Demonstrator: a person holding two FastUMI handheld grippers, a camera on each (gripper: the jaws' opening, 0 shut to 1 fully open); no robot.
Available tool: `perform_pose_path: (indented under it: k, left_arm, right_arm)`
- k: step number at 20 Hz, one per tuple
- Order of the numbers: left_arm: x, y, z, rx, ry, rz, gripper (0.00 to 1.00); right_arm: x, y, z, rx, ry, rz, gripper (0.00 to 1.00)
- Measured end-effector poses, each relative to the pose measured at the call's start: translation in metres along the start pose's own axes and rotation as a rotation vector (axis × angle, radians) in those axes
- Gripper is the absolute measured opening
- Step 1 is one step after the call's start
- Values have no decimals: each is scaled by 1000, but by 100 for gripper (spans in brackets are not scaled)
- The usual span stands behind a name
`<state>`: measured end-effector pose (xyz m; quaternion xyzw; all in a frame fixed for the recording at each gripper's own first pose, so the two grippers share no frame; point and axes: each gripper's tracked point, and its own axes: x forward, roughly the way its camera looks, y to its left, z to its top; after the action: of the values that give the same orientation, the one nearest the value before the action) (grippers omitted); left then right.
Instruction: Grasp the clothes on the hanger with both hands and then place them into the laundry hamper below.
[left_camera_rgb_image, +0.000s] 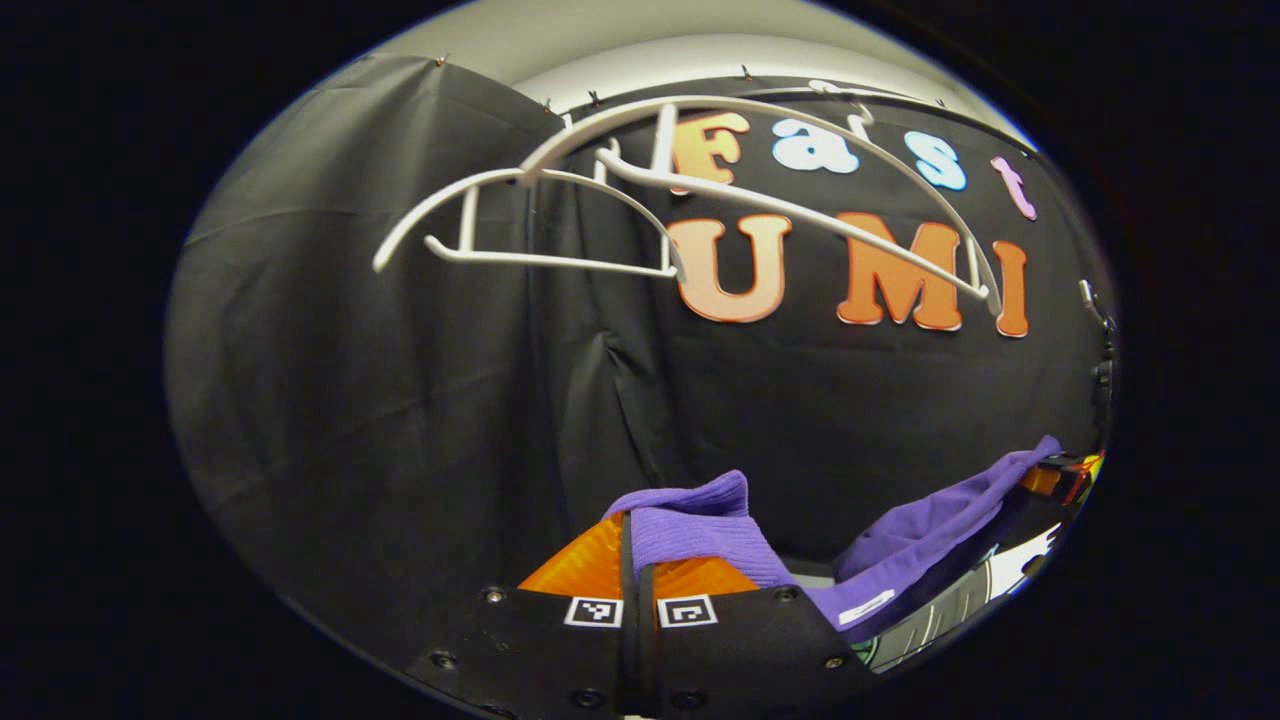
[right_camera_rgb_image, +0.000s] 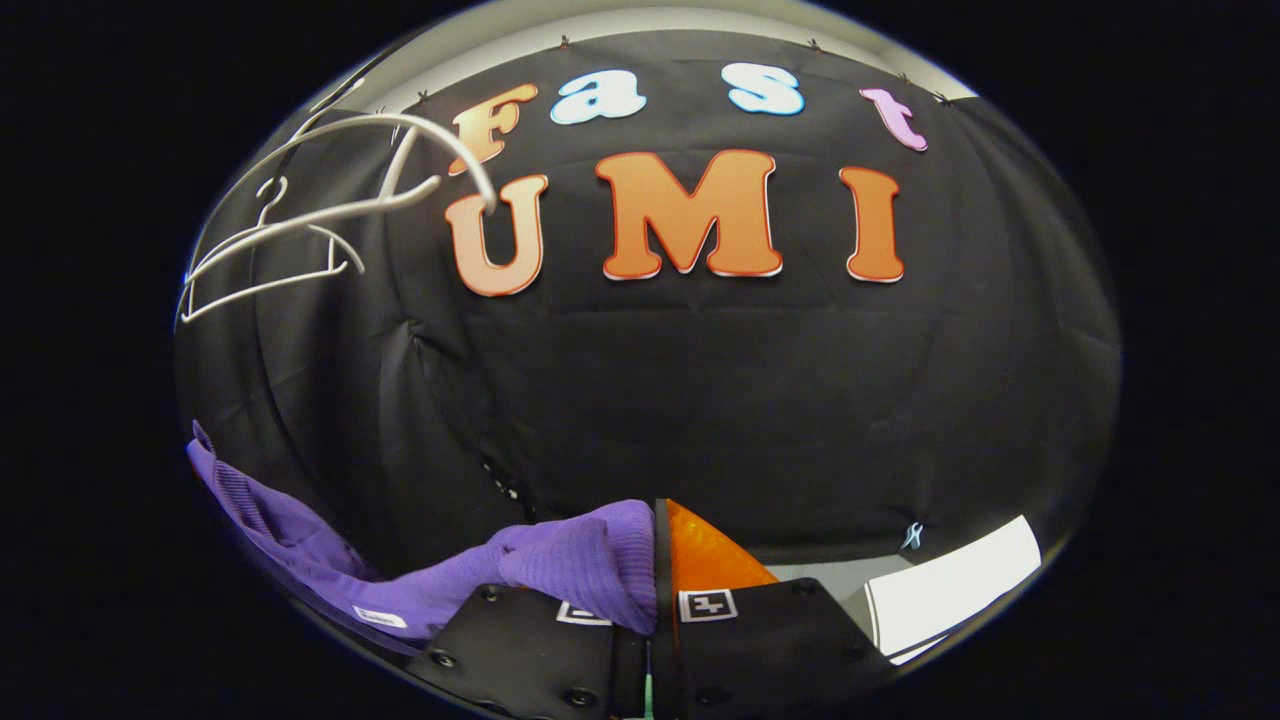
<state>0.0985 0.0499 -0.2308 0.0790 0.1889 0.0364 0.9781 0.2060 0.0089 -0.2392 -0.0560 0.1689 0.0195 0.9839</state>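
Note:
A purple garment (left_camera_rgb_image: 700, 535) is pinched between the orange fingers of my left gripper (left_camera_rgb_image: 637, 560), which is shut on it. The cloth stretches off to the right toward the other gripper (left_camera_rgb_image: 1065, 475), seen small at the far right edge. In the right gripper view, my right gripper (right_camera_rgb_image: 657, 560) is shut on another bunch of the same purple garment (right_camera_rgb_image: 580, 560), and the fabric trails away to the lower left. Bare white hangers (left_camera_rgb_image: 640, 190) hang high against the black cloth, above and left of the garment; the same hangers (right_camera_rgb_image: 320, 210) sit at upper left in the right gripper view.
Black cloth wall stands close behind everything. A white flat surface (right_camera_rgb_image: 950, 590) lies low at the right in the right gripper view, and a pale striped edge (left_camera_rgb_image: 930, 615) shows under the garment in the left gripper view.

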Motion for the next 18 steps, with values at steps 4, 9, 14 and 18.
perform_pose_path:
  k: [4, 9, 14, 18]
  left_arm:
    - [11, -80, -66, -30, 140, -151, 0]
    - [22, -152, -151, -24, 323, -252, 0]
    - [46, -180, -252, -47, 570, -253, 0]
    - [69, -190, -324, -10, 745, -221, 1]
  right_arm:
    - [-1, 28, -68, 16, 116, 55, 15]
    - [3, 42, -153, -11, 274, 69, 15]
    - [14, 17, -257, 12, 470, 10, 15]
    - [33, 2, -328, 45, 620, -23, 15]
